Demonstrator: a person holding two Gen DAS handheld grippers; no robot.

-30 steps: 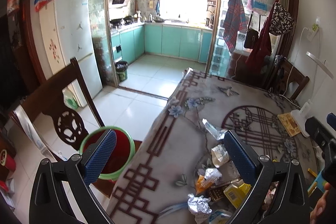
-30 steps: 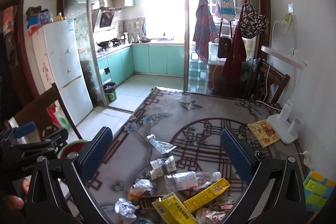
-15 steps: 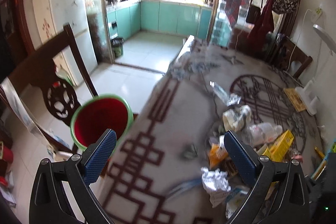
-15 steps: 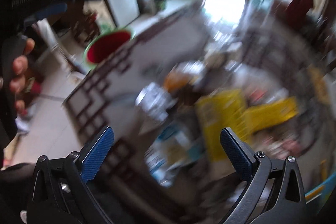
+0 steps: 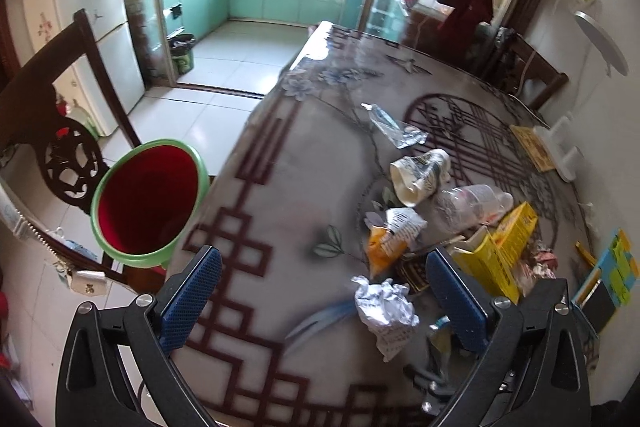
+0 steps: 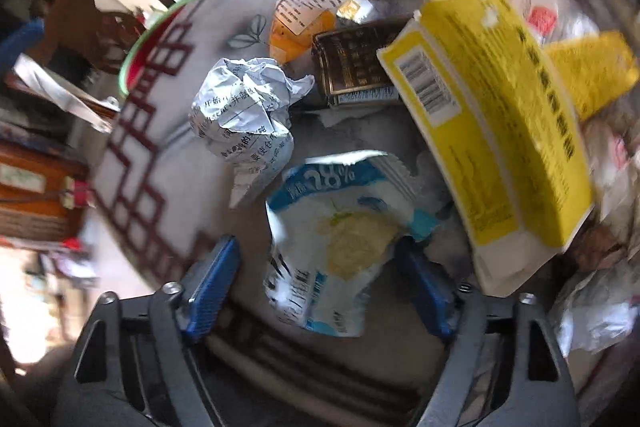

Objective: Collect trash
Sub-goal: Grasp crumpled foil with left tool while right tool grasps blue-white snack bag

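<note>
A pile of trash lies on the patterned table (image 5: pixel 280 187): crumpled paper (image 5: pixel 384 307) (image 6: pixel 244 115), a yellow box (image 5: pixel 492 259) (image 6: pixel 492 131), an orange wrapper (image 5: pixel 384 247), a clear bottle (image 5: pixel 472 203) and a blue-white snack bag (image 6: pixel 332 239). A red bin with a green rim (image 5: pixel 148 199) stands by the table's left edge. My left gripper (image 5: pixel 320 299) is open above the table, left of the pile. My right gripper (image 6: pixel 320 283) is open, its fingers on either side of the snack bag, low over it.
A dark wooden chair (image 5: pixel 52 115) stands behind the bin. A white lamp base (image 5: pixel 560 151) and a yellow card (image 5: pixel 532 147) sit at the table's far right. Coloured sticky notes (image 5: pixel 616 267) lie at the right edge. A dark flat packet (image 6: pixel 356 67) lies beside the yellow box.
My right gripper has swung down from a high view of the room onto the trash pile and now straddles the snack bag. My left gripper tilted down towards the table and bin.
</note>
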